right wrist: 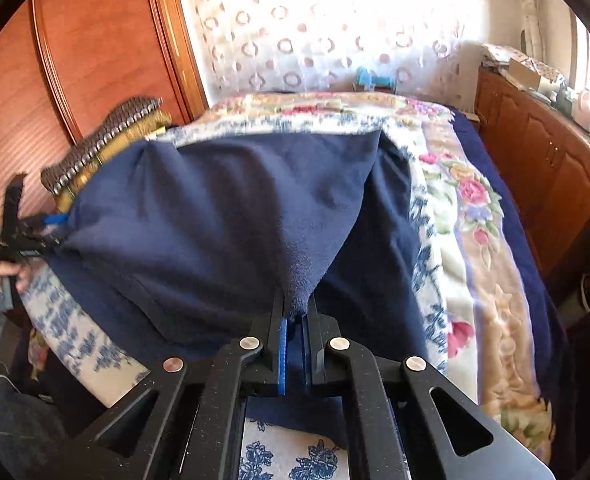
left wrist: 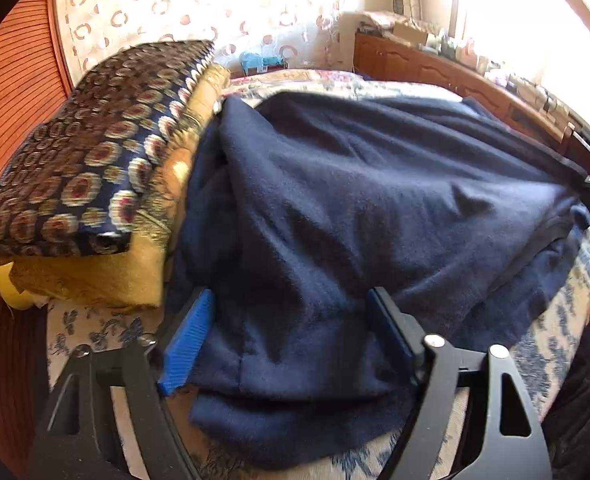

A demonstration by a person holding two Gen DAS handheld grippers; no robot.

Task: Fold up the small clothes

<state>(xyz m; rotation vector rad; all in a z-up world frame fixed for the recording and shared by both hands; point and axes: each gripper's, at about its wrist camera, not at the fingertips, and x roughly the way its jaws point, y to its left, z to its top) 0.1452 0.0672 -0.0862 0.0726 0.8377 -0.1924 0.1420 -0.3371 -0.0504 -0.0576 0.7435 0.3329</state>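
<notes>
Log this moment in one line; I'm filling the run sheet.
right gripper: shut on navy garment | left gripper: open, astride it | under: floral blanket

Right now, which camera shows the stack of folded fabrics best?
The left wrist view. There the fabric stack fills the left side, showing a dark patterned piece on top of a yellow one, beside the navy garment. The right wrist view shows only the stack's edge, small, behind the garment.

1. Floral bedspread spread across the bed.
2. Patterned cushion stacked on a yellow cushion.
3. Wooden cabinet along the window.
4. Circle-print curtain behind.
</notes>
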